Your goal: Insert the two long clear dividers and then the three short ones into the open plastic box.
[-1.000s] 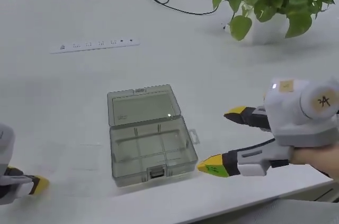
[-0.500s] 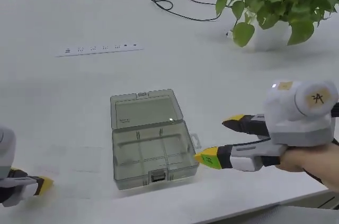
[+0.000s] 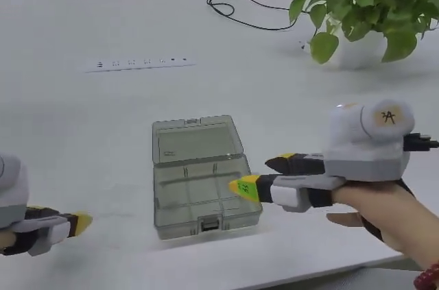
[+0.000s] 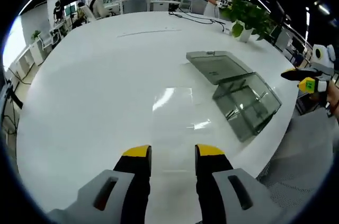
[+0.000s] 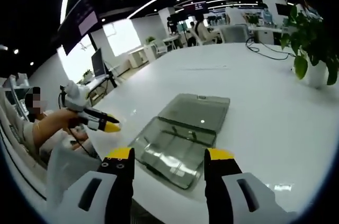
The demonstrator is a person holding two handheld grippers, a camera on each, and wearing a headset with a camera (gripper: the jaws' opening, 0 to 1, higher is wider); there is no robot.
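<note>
I'm holding the right tool at the right side of the open box. The jaws are spread and gripping nothing. The nearer tip is overlapping the box's right wall in the head view, and I can't tell if it's touching. I'm keeping the left tool low at the left, well apart from the box, jaws slightly parted and empty.

The box is sitting mid-surface with its lid lying flat behind it. Clear dividers are showing as lines inside, but they're too faint for counting to 5.

My read is that I'm finishing the inserting step. The next move calls for bringing the right tool over the box and pressing down any divider that's riding high, with the left tool steadying the box.
</note>
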